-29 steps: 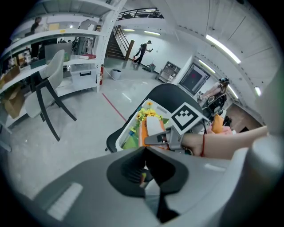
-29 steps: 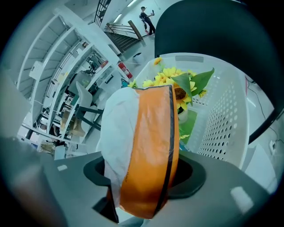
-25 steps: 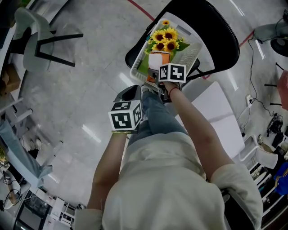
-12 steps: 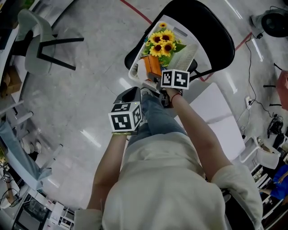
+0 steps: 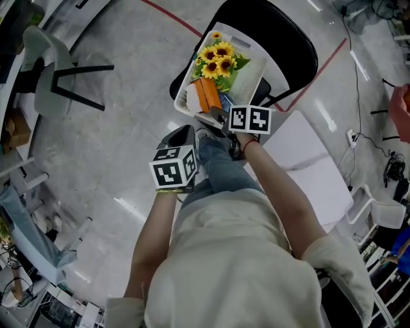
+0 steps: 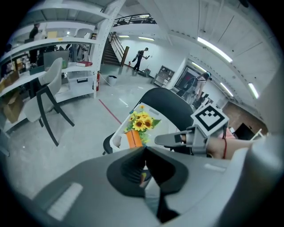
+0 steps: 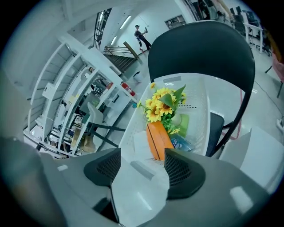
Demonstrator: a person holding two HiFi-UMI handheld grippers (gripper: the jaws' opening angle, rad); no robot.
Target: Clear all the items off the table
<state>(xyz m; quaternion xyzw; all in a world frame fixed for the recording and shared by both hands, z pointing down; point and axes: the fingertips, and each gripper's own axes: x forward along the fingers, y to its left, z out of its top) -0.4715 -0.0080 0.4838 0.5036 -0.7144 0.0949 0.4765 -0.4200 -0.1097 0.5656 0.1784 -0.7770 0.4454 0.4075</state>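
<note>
A white basket [image 5: 256,77] rests on the seat of a black chair [image 5: 291,41]. It holds yellow sunflowers [image 5: 216,56], an orange box [image 5: 206,95], a blue packet [image 7: 182,142] and a flat white item [image 7: 138,141]. My right gripper [image 5: 216,115] hovers at the basket's near edge, apart from its contents. Its jaws have just been closing but stand open, with nothing between them [image 7: 142,162]. My left gripper [image 5: 182,136] hangs lower left of the basket, shut and empty [image 6: 144,148]. The left gripper view shows the right gripper [image 6: 162,139] beside the sunflowers [image 6: 141,122].
A white tabletop [image 5: 307,160] lies right of the chair. A pale grey chair [image 5: 48,61] stands at far left on the shiny floor. A red floor line [image 5: 173,18] runs behind the basket. My jeans leg [image 5: 221,170] is between the two arms.
The right gripper has drawn back from above the basket's contents toward its near edge and lifted. Its jaws have narrowed. The left gripper has barely shifted.
</note>
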